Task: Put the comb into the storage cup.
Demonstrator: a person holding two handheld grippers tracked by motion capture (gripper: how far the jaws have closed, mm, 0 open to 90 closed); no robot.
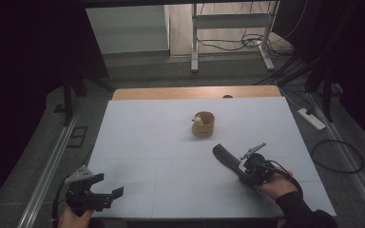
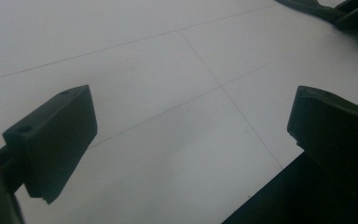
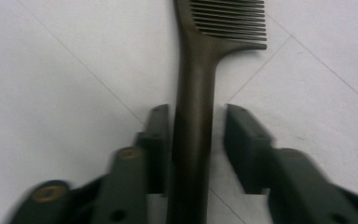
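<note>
A dark comb (image 1: 225, 156) lies flat on the white table top (image 1: 161, 142), right of the middle, its teeth end pointing away from me. My right gripper (image 1: 242, 167) straddles the comb's handle (image 3: 193, 121). One pad (image 3: 158, 135) touches the handle, while the other pad (image 3: 242, 140) stands a small gap off it, so the jaws are open around the handle. My left gripper (image 1: 110, 185) rests at the table's near left corner, open wide with bare table between its jaws (image 2: 191, 126). The left gripper view also catches the comb (image 2: 307, 5) far off.
A small round wooden cup (image 1: 203, 124) with a pale object inside stands beyond the comb, near the table's middle. A wooden strip (image 1: 195, 91) edges the far side. On the floor to the right lie a power strip (image 1: 312, 118) and cables (image 1: 337, 156).
</note>
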